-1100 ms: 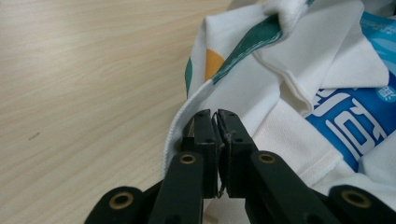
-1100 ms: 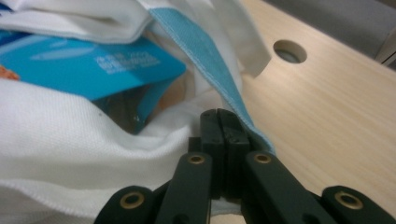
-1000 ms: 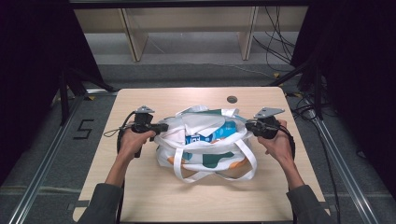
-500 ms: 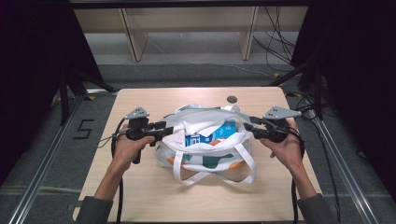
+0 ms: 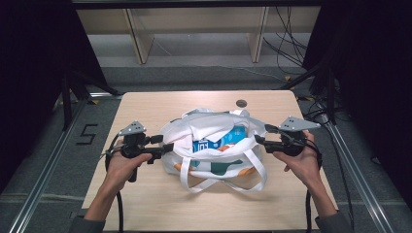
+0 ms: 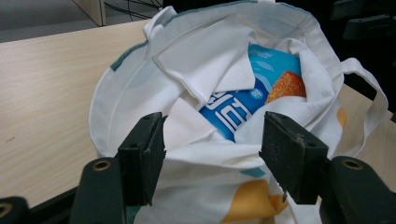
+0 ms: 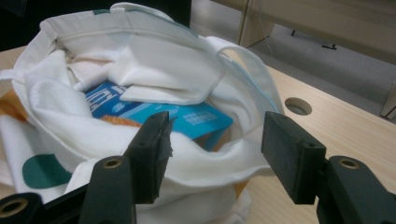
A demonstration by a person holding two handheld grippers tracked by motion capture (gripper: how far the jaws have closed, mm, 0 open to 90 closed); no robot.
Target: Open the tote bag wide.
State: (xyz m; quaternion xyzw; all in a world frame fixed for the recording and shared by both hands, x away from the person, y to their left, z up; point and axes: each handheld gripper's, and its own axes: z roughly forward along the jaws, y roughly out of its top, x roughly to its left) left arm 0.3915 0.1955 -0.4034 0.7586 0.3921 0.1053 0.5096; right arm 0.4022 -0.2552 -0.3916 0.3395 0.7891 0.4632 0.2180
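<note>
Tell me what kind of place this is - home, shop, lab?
Most likely a lab recording cell, not a home: a lone wooden table with a cable hole, black curtains on both sides, loose cables on the floor, and a "5" marked beside the table.

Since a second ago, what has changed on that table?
Both hand-held grippers have just opened, let go of the cloth bag and drawn outward: left hand-held gripper leftward, right hand-held gripper rightward. The bag and its blue packet stay put.
</note>
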